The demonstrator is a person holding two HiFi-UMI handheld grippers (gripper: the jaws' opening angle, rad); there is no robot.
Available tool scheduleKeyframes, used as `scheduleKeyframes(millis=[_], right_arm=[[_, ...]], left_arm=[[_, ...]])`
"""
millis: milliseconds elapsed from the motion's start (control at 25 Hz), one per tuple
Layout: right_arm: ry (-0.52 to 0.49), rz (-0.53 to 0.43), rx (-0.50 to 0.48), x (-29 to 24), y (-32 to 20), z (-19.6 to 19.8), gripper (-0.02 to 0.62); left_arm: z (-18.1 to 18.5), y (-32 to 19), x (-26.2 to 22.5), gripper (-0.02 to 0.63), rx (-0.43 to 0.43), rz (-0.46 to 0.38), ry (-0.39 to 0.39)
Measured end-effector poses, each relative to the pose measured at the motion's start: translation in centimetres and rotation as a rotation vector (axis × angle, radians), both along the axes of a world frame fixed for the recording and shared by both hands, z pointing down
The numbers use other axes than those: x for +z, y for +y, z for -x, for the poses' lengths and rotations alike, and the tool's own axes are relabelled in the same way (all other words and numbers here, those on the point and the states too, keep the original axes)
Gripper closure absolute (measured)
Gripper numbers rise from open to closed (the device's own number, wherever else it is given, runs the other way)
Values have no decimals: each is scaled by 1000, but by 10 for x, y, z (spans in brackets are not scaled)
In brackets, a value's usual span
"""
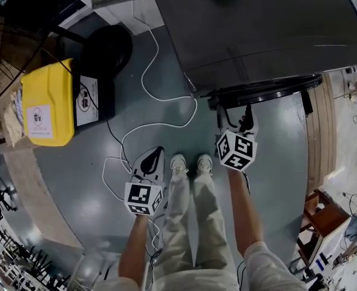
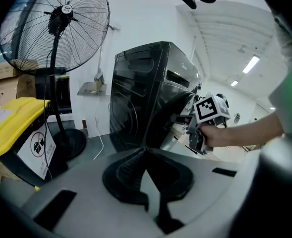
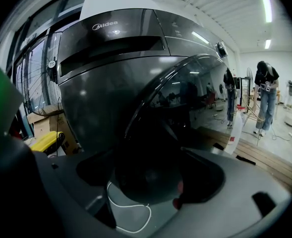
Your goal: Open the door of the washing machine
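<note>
Dark grey front-loading washing machine (image 1: 257, 29) with round dark glass door (image 1: 269, 91) swung a little ajar from its front. Right gripper (image 1: 234, 117) at that front, jaws pinching the door's edge. Left gripper (image 1: 152, 159) well clear of the washing machine, jaws pressed together on nothing.

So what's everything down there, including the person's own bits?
washing machine: one, dark grey, upper right
door: one, black, on the machine's front, partly open
bin: one, yellow, on the floor at left
fan: one, black, standing beside the bin
cable: one, white, looped across the grey floor
shoes: two, white, between the grippers
left gripper: one, grey, shut and empty, held low
right gripper: one, grey, closed on the door's edge
</note>
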State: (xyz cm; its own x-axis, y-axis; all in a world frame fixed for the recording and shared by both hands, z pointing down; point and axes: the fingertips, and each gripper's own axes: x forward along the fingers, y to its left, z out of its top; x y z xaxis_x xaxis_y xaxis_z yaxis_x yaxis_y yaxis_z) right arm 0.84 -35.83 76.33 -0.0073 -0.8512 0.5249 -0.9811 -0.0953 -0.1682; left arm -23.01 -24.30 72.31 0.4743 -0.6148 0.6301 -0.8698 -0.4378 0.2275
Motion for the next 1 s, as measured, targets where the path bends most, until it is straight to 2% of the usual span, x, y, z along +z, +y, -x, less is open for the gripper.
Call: scheduleKeyframes(millis=[240,560,1000], right_arm=[[-2,24,39,1,2,3,236],[-16,88,135,-1,6,10,325],[-32,101,146,-4,8,12,371]], left_arm=[[-1,7,-5,598,-18,1,9],[4,7,-13,598,-30,-9,17],[15,6,-11,598,-41,-1,8]])
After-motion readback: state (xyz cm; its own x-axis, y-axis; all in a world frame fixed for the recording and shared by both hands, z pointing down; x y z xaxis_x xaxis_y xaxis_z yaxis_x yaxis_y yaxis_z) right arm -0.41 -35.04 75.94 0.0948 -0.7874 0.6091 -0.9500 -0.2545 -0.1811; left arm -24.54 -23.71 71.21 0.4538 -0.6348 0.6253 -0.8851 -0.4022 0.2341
